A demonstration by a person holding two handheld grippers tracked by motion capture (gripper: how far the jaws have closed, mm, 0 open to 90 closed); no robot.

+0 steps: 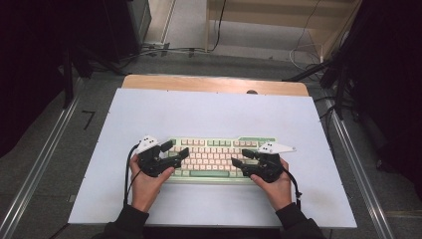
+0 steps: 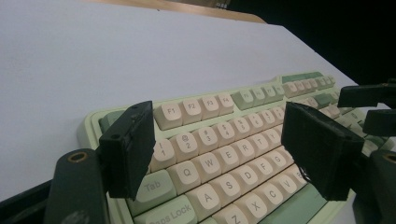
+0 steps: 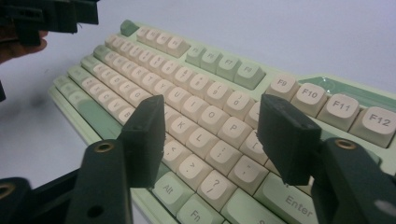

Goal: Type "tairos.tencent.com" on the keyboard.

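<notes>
Two hand-held grippers poised over a keyboard near the front edge of the surface.

The left hand-held gripper (image 1: 175, 152) sits in a hand reaching in from the front edge, angled inward over the left end of the keyboard (image 1: 214, 158), its jaws spread with nothing between them, above the letter keys. The keyboard, green and cream, lies flat on the white surface (image 1: 209, 114), midway across. The right hand-held gripper (image 1: 240, 158) mirrors it, angled inward over the right end, jaws released and apart above the keys.
</notes>
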